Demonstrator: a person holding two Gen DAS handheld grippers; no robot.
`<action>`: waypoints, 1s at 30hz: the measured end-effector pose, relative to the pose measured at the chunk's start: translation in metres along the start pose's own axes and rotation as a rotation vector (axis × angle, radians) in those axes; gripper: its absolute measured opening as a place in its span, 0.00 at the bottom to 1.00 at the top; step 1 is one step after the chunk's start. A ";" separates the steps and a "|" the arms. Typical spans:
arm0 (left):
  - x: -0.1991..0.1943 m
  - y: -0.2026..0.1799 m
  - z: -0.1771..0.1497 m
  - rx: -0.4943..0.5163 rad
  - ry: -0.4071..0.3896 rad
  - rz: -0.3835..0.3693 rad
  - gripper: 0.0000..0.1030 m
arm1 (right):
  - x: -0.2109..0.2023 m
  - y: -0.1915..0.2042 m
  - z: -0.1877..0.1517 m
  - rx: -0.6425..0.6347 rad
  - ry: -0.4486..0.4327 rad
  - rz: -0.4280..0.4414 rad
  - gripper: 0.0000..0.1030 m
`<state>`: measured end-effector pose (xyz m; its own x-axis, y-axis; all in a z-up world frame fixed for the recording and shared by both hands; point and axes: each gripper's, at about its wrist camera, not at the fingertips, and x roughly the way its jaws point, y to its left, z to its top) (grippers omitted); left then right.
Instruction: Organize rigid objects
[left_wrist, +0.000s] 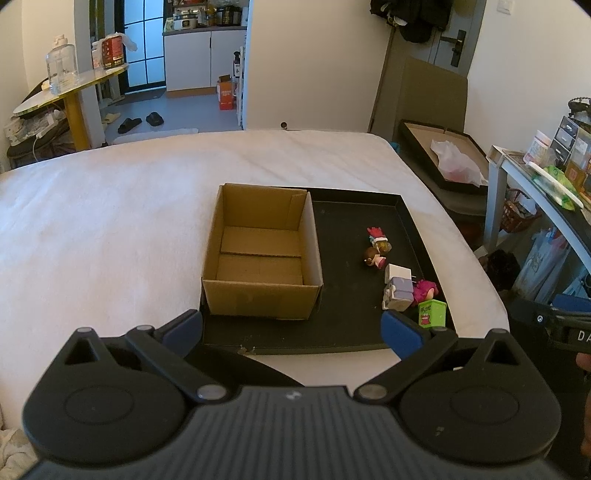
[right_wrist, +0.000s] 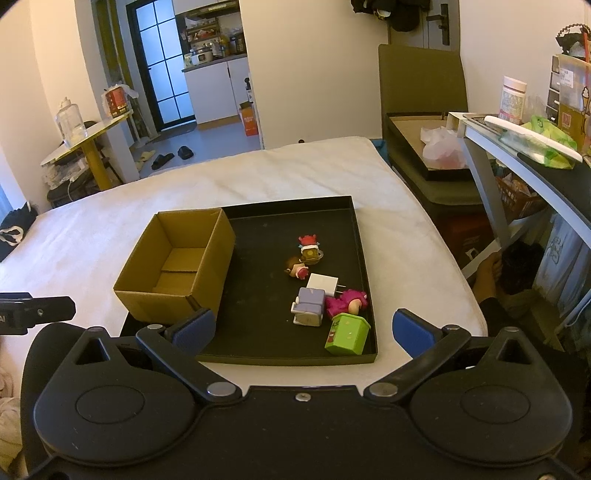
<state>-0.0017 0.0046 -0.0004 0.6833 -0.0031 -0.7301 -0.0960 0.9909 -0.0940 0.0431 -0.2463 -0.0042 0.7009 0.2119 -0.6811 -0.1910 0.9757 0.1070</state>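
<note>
Black tray (right_wrist: 364, 258) on white bed (right_wrist: 110, 229): low rim all round, open from above. Left portion occupied by upright cardboard box (right_wrist: 173, 266), top open, inside bare, tall walls blocking sideways passage. Centre strip of tray floor between box and toys: bare, running near to far. Right portion, near to far: green cube (right_wrist: 347, 334) close to the near-right corner; purple block toy (right_wrist: 310, 306) and pink plush figure (right_wrist: 349, 301) touching; white charger (right_wrist: 323, 283) just behind; two small figurines (right_wrist: 304, 256) farther back, close together. Far third of tray floor: bare. Bed surface left of box: unobstructed. Desk (right_wrist: 517, 147) and stacked trays (right_wrist: 424, 162) crowd the right edge.
</note>
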 end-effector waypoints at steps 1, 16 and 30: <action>0.002 0.000 0.000 -0.003 0.009 -0.003 0.99 | 0.000 0.000 0.000 0.001 0.001 0.000 1.00; 0.009 0.001 0.000 -0.003 0.043 -0.003 0.99 | 0.006 0.002 -0.003 0.000 0.017 -0.006 1.00; 0.039 0.016 0.008 -0.026 0.032 0.033 0.99 | 0.035 -0.008 -0.005 0.022 0.042 -0.030 1.00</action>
<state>0.0289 0.0215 -0.0250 0.6562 0.0248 -0.7542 -0.1372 0.9867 -0.0869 0.0652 -0.2466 -0.0325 0.6764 0.1803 -0.7142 -0.1548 0.9827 0.1014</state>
